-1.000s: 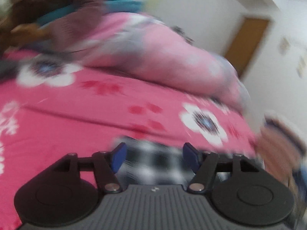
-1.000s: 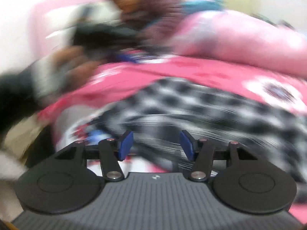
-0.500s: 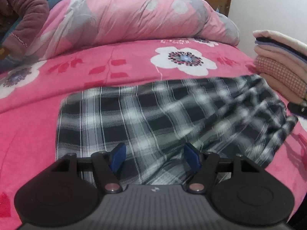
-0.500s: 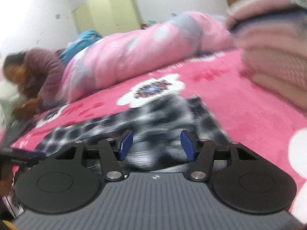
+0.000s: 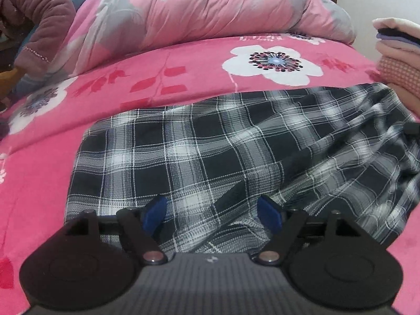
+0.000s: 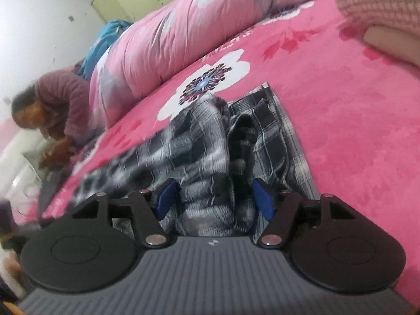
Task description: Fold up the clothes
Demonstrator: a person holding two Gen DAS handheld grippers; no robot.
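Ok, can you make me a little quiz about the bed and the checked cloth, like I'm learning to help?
1. True or false: the checked cloth lies on a blue sheet.
2. Which is behind the cloth in the left wrist view? A) a rolled-up pink quilt B) a wooden chair C) a green bucket
3. Fill in: the left gripper has its jaws ____ over the cloth.

Key
1. False: the bed cover is pink with white flowers.
2. A
3. open. The right gripper has open jaws too, with bunched cloth between them.
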